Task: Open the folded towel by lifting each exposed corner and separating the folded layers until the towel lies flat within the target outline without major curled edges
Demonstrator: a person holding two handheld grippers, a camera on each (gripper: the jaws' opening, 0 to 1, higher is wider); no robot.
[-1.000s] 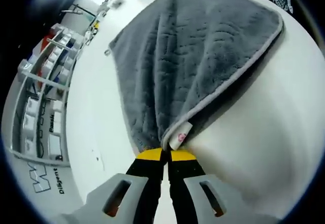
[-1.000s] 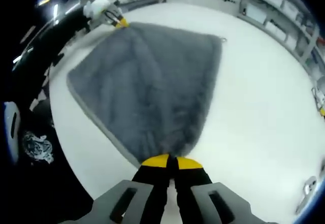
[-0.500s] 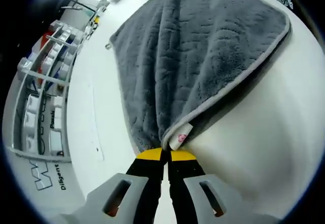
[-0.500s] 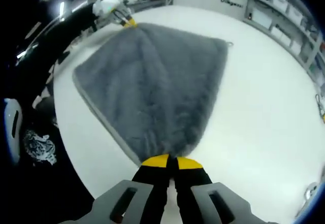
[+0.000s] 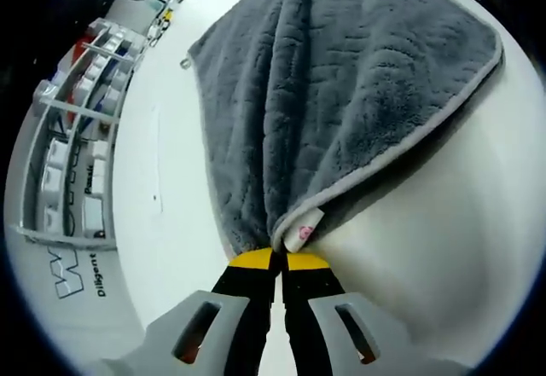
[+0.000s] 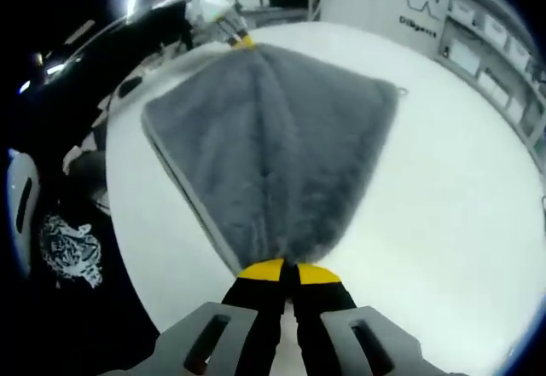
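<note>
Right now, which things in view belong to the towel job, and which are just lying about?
Job:
grey towel
left gripper, shut on one corner
right gripper, shut on another corner
white table

Lying about:
shelf of bins

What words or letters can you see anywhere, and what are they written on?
"W" in big outlined letters, with "Diligent" beside it, on the white wall; the wording may run on past the picture's edge.
The same "W" and "Diligent" on the white pillar.
Pink mark on the towel's tag: too small to read.
Labels on the shelf bins: too blurred to read.
</note>
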